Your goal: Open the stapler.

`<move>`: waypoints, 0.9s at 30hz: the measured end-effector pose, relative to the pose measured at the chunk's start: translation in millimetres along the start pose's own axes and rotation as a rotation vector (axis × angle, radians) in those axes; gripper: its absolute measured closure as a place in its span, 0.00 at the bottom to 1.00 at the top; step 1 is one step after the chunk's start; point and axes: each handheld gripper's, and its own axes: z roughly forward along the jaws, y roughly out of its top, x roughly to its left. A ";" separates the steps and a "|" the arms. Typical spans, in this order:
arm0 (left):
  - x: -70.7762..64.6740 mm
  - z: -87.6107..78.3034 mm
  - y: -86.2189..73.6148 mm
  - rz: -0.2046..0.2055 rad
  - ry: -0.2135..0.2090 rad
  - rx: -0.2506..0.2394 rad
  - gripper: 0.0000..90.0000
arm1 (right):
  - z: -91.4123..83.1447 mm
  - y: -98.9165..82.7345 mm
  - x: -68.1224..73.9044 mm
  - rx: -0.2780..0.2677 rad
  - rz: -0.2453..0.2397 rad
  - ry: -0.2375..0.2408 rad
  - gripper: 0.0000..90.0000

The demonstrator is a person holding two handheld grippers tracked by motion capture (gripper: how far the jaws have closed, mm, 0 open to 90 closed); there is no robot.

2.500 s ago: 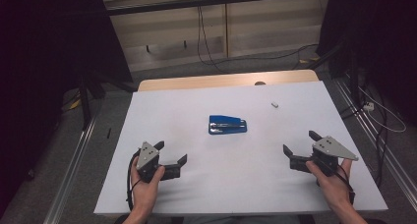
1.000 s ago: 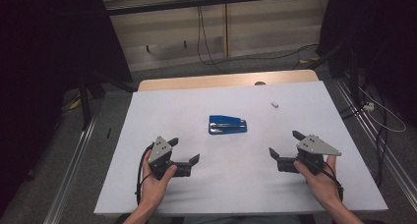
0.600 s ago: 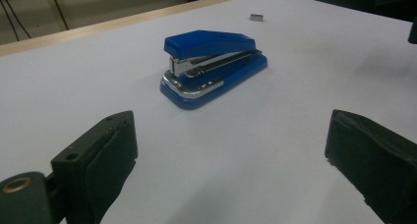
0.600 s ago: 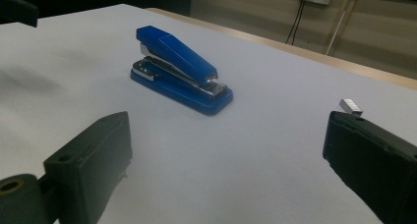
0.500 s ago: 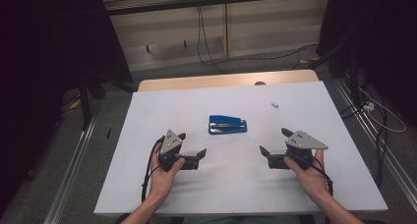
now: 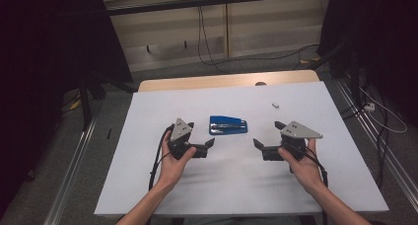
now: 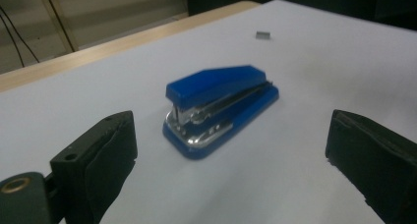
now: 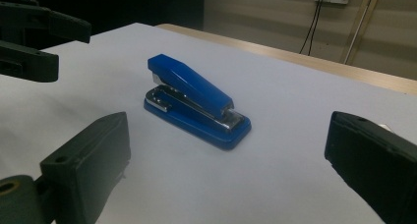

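A blue stapler (image 6: 227,125) with a chrome mouth lies flat in the middle of the white table (image 6: 231,185). My left gripper (image 6: 199,135) hovers just to its near left, jaws open and pointing at it. My right gripper (image 6: 267,134) sits just to its near right, also open with nothing held. In the left gripper view the stapler (image 7: 221,106) lies a short way ahead between the two black pads (image 7: 105,155). In the right gripper view the stapler (image 8: 194,101) lies ahead in the same way, with the left gripper (image 8: 29,37) beyond it at the upper left.
A small pale strip (image 6: 275,105) lies on the table right of and behind the stapler, also seen as the strip (image 7: 263,35). The table's far edge is bare wood (image 6: 226,80). Cables (image 6: 379,121) run over the floor at the right, past a metal rail.
Both hands have carried their grippers forward and inward from the table's near corners, closing on the stapler from either side. The stapler has not moved.
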 end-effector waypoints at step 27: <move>31.4 50.5 30.5 0.017 0.048 -0.024 0.05 | 57.3 32.3 -15.9 -0.073 -0.001 -0.070 0.05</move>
